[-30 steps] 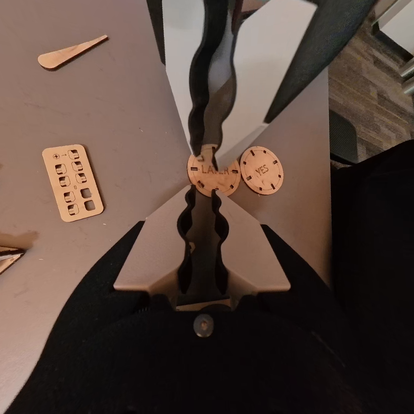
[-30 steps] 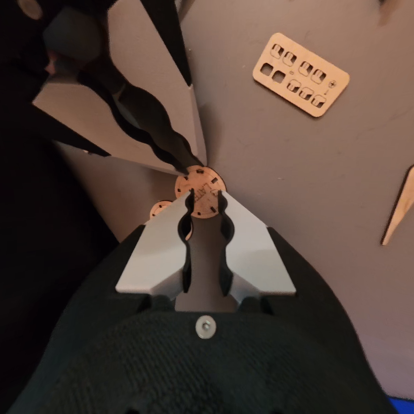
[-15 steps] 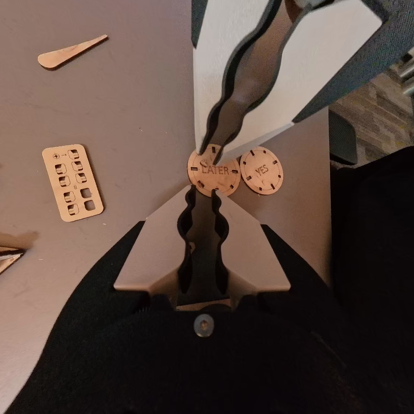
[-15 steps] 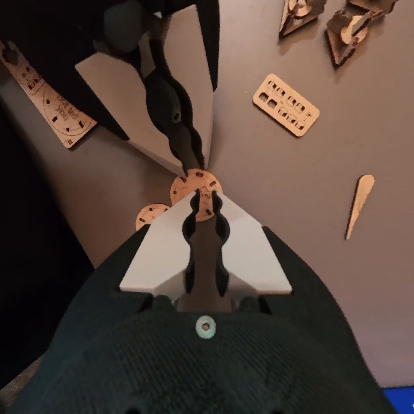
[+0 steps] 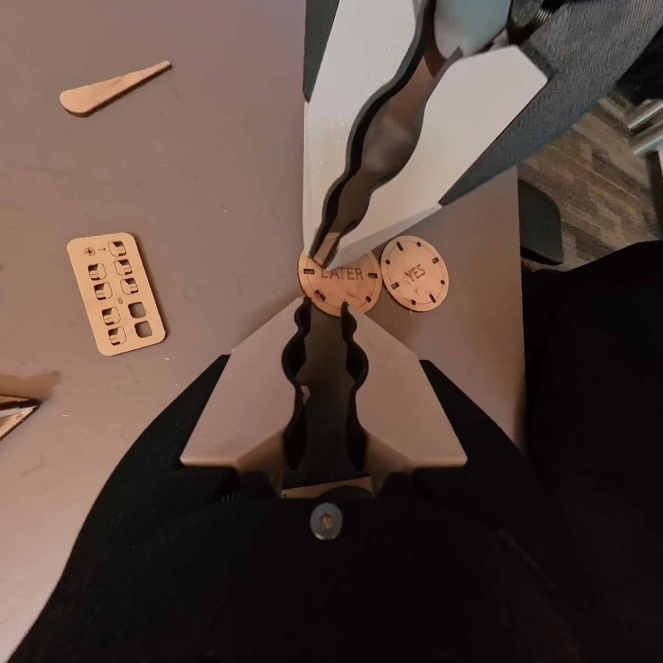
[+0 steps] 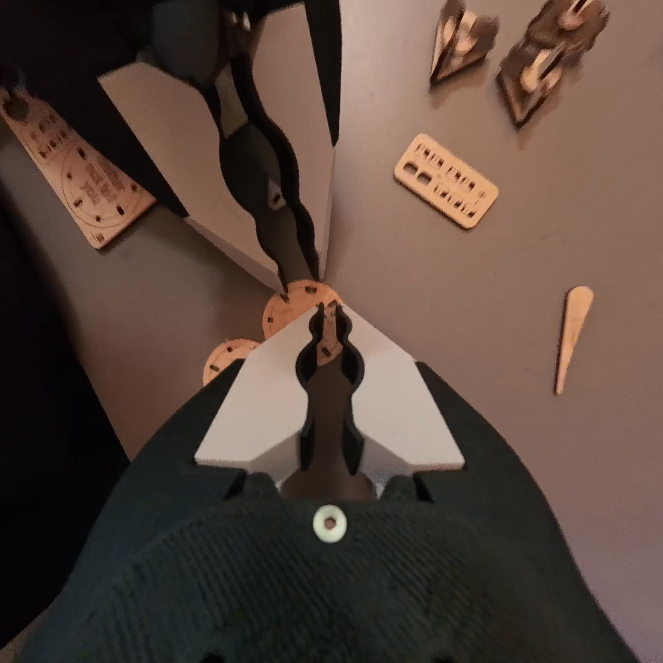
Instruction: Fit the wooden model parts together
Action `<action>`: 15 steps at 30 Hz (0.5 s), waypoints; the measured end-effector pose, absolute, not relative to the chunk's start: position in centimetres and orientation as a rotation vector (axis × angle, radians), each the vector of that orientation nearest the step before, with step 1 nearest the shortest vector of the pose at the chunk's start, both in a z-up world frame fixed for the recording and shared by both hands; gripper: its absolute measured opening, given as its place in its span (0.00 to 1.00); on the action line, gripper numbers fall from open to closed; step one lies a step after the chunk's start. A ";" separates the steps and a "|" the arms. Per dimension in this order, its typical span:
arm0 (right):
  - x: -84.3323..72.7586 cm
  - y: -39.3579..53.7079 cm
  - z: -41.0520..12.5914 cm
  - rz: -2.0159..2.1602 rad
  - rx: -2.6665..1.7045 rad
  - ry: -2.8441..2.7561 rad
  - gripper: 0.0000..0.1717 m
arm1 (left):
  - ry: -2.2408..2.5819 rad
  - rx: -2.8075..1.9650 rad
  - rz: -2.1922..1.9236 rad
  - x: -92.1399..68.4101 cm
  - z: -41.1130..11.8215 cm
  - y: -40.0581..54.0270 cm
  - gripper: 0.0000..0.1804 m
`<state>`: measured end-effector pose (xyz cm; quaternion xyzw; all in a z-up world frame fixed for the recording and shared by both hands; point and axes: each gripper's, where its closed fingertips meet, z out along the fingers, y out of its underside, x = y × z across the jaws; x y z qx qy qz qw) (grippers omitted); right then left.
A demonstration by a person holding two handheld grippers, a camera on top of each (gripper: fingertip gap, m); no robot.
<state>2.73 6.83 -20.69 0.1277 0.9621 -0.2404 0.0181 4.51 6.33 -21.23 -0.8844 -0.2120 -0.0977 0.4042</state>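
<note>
The left gripper (image 5: 324, 305) is resting its black wavy fingertips at the near edge of a round wooden disc (image 5: 339, 285) that is lying flat on the matte grey tabletop (image 5: 215, 179). Its jaws are standing a little apart, one tip beside the rim and one on it, and they are not squeezing anything.

The right gripper (image 5: 324, 253) is coming from the opposite side, with its white wedge-shaped fingers over the far part of the same disc. Its jaws are almost together, with only a thin gap at the tips. The tips are touching or nearly touching the disc face, and I cannot tell if something small is between them.

The disc is thin light plywood with small dark slots around the border and engraved letters. A second disc (image 5: 414, 274) of the same kind is lying just beside it, near the tabletop edge. Well apart are lying a rounded wooden card with cut-out shapes (image 5: 116, 292) and a flat drop-shaped wooden piece (image 5: 111, 88). In the right wrist view, two darker angular wooden assemblies (image 6: 516, 53) and a larger engraved wooden board (image 6: 82, 179) are also lying on the tabletop.
</note>
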 end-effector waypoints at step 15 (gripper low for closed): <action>0.1 3.6 -8.1 -1.903 0.943 1.465 0.02 | -0.403 -1.604 0.077 1.4 -9.2 4.5 0.14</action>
